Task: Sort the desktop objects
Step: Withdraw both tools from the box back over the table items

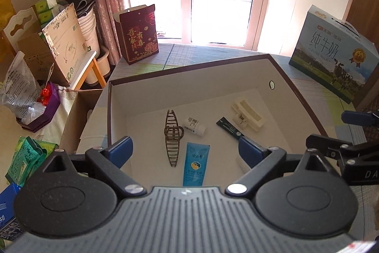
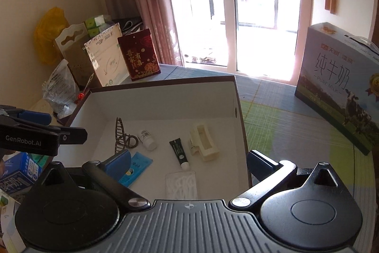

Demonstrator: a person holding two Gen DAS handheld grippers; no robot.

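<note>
Your left gripper [image 1: 184, 149] hangs over the near edge of the open box [image 1: 298, 91], fingers spread wide, nothing between them. Your right gripper [image 2: 189, 161] hovers at the box's near right corner, fingers just as wide apart and empty; one blue pad sits inside the box, the other outside its right wall.

Everything to sort lies on the box's white floor. Left of the box's centre you have the brown hair claw [image 1: 173, 134], long and ribbed. Just right of it, touching or nearly so, lies the small white bottle [image 1: 194, 126] on its side. Nearer you, beside the claw's near end, lies the blue tube [image 1: 194, 164] flat. Toward the box's right wall the cream hair clip [image 1: 247, 114] sits, with the dark green tube [image 1: 228, 127] just left of it, white cap toward you. At the box's near edge, in the right wrist view, a clear packet of white pieces [image 2: 182, 184] lies flat.

Beyond the box's far left corner a dark red gift bag [image 1: 138, 36] stands on the tabletop [image 2: 284, 125]; past its right wall stands a milk carton case [image 1: 336, 56].
</note>
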